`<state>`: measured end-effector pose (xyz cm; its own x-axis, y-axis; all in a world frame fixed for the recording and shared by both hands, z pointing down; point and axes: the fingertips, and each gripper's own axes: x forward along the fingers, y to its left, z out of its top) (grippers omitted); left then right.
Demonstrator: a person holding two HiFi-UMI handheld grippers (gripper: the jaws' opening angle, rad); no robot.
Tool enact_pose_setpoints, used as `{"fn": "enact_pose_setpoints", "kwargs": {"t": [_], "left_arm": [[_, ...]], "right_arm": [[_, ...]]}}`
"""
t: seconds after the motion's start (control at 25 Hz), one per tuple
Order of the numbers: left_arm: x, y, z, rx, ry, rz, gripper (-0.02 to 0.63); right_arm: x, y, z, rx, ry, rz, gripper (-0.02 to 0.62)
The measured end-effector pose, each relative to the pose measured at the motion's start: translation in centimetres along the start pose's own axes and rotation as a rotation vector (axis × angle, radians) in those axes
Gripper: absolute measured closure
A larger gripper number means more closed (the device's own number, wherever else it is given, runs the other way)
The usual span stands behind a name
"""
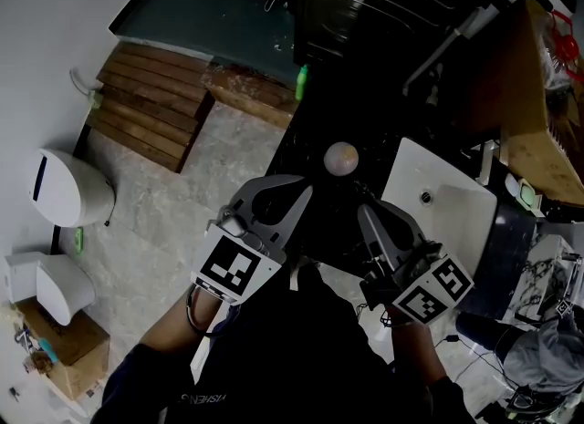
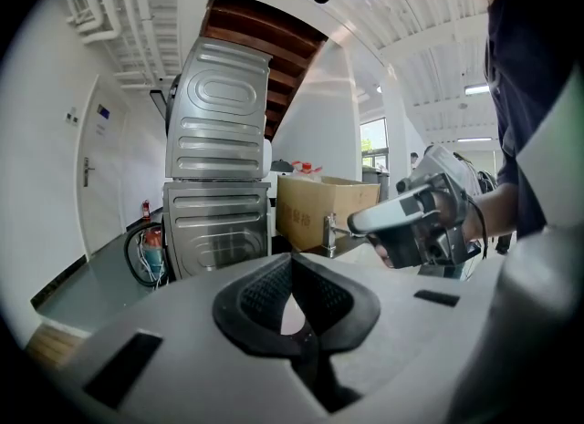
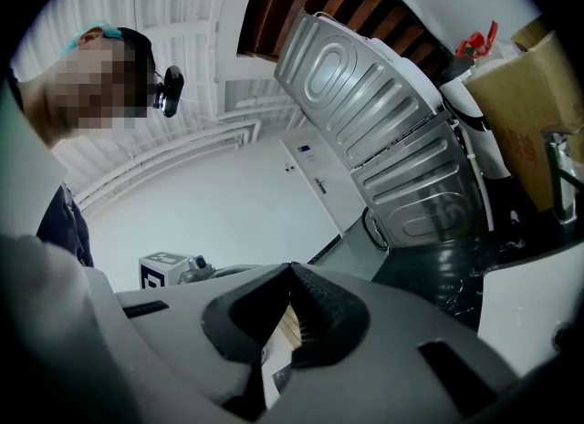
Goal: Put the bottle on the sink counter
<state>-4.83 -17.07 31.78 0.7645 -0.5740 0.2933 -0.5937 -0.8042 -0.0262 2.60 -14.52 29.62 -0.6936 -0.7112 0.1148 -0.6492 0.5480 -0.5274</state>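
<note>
The dark desk (image 1: 306,153) runs up the middle of the head view, with the white sink (image 1: 438,196) set in it at the right. The left gripper (image 1: 305,191) and right gripper (image 1: 363,209) hover side by side above it, each with jaws closed on nothing. Just beyond their tips a small pale round thing (image 1: 340,158), probably the bottle seen from above, stands on the desk beside the sink. If so, the placing looks done. Draw both grippers straight back, keeping the jaws shut, so nothing knocks it.
</note>
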Motion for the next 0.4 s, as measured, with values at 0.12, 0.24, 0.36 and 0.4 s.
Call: {"fn": "enact_pose_setpoints", "kwargs": {"t": [0.12,0.24,0.36,0.4], "left_arm": [[0.12,-0.02,-0.25,-0.010,0.007,0.003,0.598],[0.24,0.05,-0.63,-0.020,0.018,0.004,0.598],[0.28,0.04,-0.84,-0.022,0.023,0.004,0.600],[0.30,0.02,-0.90,-0.023,0.025,0.003,0.600]], "right_arm": [[0.04,-0.01,-0.11,0.000,0.009,0.003,0.569],[0.11,-0.11,-0.14,0.002,0.011,0.004,0.569],[0.15,-0.18,-0.15,0.003,0.012,0.005,0.569],[0.16,-0.20,-0.15,0.003,0.012,0.005,0.569]]}}
